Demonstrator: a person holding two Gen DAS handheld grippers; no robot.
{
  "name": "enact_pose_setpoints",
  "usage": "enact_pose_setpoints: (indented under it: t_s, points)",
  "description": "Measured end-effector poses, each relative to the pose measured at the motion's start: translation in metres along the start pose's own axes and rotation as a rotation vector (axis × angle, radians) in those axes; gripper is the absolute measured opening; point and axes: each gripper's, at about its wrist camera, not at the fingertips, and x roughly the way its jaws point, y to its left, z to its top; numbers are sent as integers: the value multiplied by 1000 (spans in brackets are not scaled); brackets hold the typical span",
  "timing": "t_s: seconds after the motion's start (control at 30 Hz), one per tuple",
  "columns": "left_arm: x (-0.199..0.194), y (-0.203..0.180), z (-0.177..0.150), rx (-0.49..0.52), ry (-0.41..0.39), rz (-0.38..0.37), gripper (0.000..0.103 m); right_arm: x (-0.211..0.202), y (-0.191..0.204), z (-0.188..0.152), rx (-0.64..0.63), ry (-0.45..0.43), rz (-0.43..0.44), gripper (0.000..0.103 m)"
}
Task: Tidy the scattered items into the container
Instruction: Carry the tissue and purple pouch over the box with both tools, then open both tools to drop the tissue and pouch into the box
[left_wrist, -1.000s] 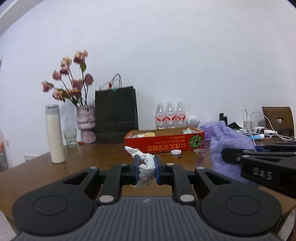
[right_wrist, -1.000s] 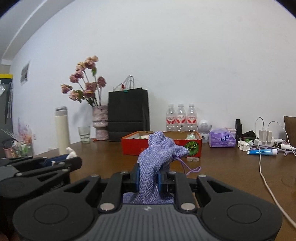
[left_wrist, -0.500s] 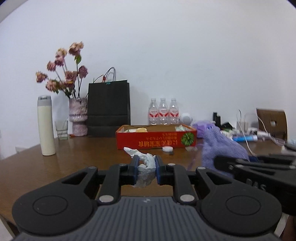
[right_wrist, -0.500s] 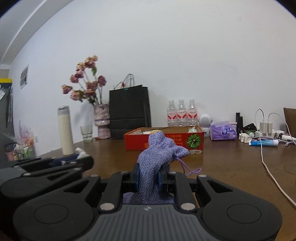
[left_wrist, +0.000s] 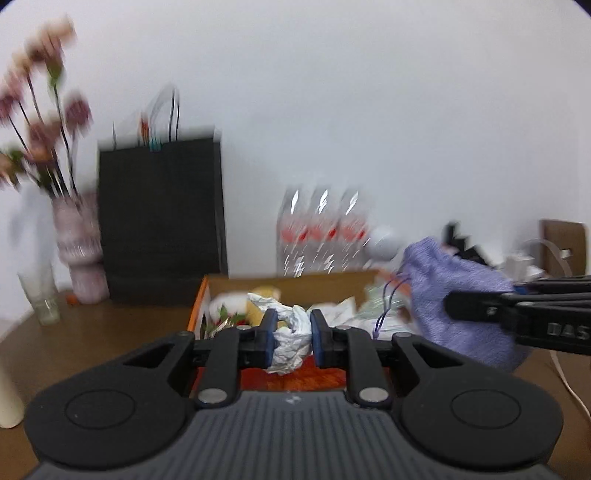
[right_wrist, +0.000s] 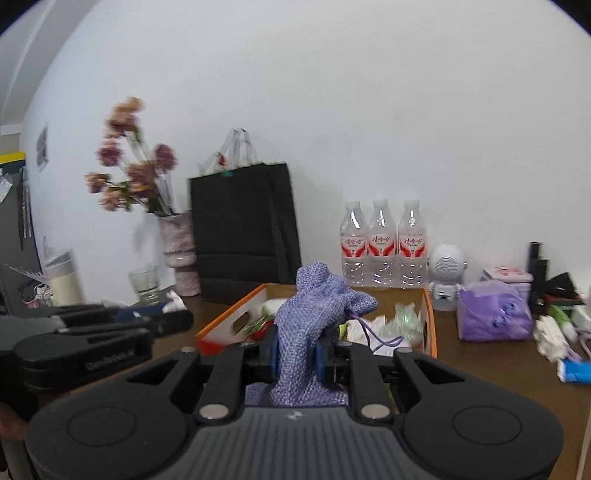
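Both grippers held over the open box, each clamped on an item.

At the table's (right_wrist: 480, 373) left edge a cream flask (right_wrist: 66, 286) and a drinking glass (right_wrist: 144, 283) are seen, then a vase of dried flowers (right_wrist: 179, 240) and a black paper bag (right_wrist: 243, 229) along the back edge by the wall. The left gripper (left_wrist: 291, 334) is closed on a crumpled white paper wad (left_wrist: 291, 345), held over the near-left part of the orange cardboard box (right_wrist: 221, 325), which already contains several blurred items. The right gripper (right_wrist: 295, 349) is closed on a purple mesh drawstring pouch (right_wrist: 314, 314), its cord hanging into the box's right half. Behind the box three water bottles (right_wrist: 382, 243) stand in a row; a small white speaker (right_wrist: 445, 275) and a purple tissue pack (right_wrist: 493, 314) are noted toward the right edge.
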Motion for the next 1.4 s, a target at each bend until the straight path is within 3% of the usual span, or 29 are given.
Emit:
enact_pose_setpoints:
  t_s: [0.1, 0.17, 0.27, 0.37, 0.43, 0.5, 0.7, 0.87, 1.07, 1.17, 1.3, 1.4]
  points:
    - [75, 14, 29, -15, 210, -19, 19, 62, -23, 41, 28, 98, -2, 17]
    - [114, 25, 34, -50, 309, -31, 19, 99, -32, 56, -11, 139, -46, 17]
    - [157, 39, 29, -112, 422, 19, 19, 149, -38, 62, -48, 225, -88, 17]
    - [184, 41, 19, -111, 518, 52, 18, 197, -51, 60, 10, 374, -54, 17]
    - [196, 43, 21, -97, 534, 48, 18, 222, -60, 54, 70, 473, -41, 17]
    - [200, 42, 21, -82, 533, 52, 18, 238, -66, 48, 108, 517, -48, 17]
    - [197, 32, 39, -40, 458, 64, 18, 248, -68, 42, 114, 525, -73, 17]
    - [207, 26, 50, -23, 568, 63, 19, 248, -76, 53, 188, 591, -74, 17]
    - [213, 32, 44, 27, 684, 73, 21, 260, -73, 48, 210, 733, -12, 17]
    - [218, 35, 38, 42, 719, 98, 59, 267, -68, 41, 205, 779, -11, 28]
    - [207, 38, 48, 37, 699, 109, 63, 259, -67, 52, 197, 759, -53, 51]
    - [186, 39, 70, 36, 671, 92, 81, 241, -69, 73, 225, 732, -72, 61]
